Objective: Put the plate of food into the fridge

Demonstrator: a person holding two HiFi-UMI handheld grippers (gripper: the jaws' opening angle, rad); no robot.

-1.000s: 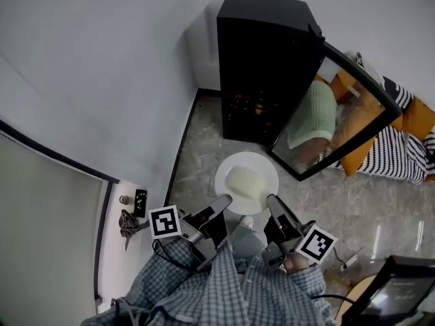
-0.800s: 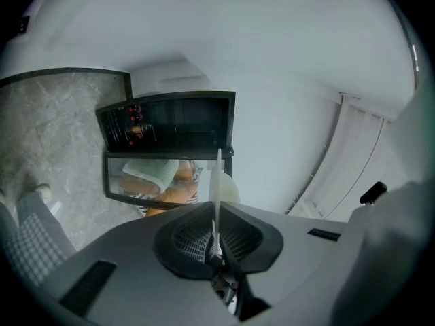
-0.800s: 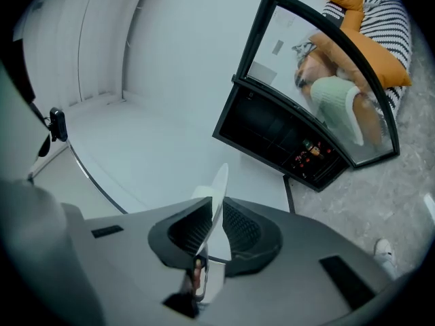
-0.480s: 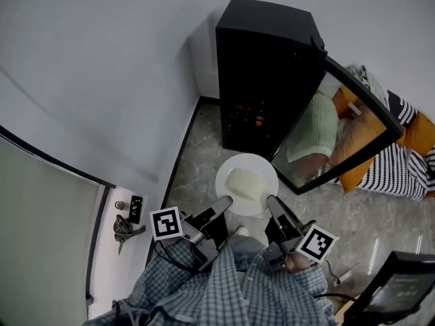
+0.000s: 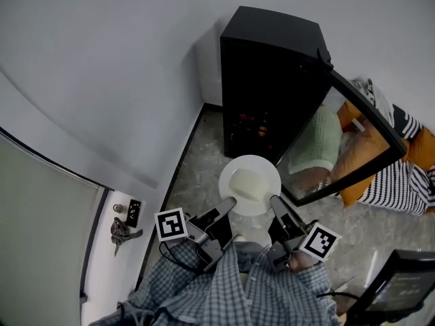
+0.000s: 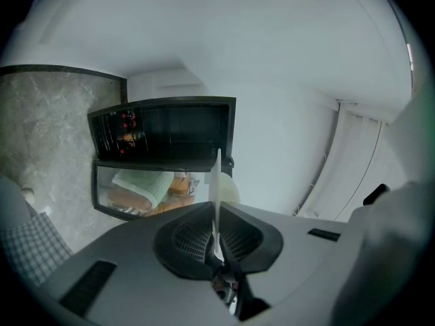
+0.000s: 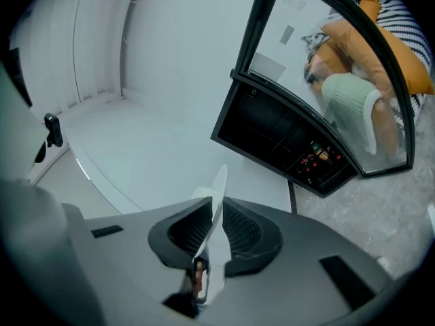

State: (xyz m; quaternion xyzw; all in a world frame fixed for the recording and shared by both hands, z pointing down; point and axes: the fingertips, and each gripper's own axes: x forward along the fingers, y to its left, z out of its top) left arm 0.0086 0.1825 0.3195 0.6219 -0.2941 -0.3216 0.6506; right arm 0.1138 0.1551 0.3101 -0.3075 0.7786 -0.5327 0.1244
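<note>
Head view: you carry one round, smooth white plate [image 5: 270, 182] bearing one pale rounded block of food [image 5: 245, 182], level over the marbled floor [image 5: 204, 161] before one boxy black fridge [image 5: 272, 66], its glass door [image 5: 340, 141] swung open. The left gripper [image 5: 230, 201] and right gripper [image 5: 273, 200] each grip a near edge.

Left gripper view: two ribbed dark pads [image 6: 185, 235] clamp the thin rim.

Right gripper view: its two ribbed pads likewise pinch the rim.

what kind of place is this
Likely a living space at home, a guess: a small black fridge with its glass door open, striped and orange cushions nearby, and a marbled floor.
</note>
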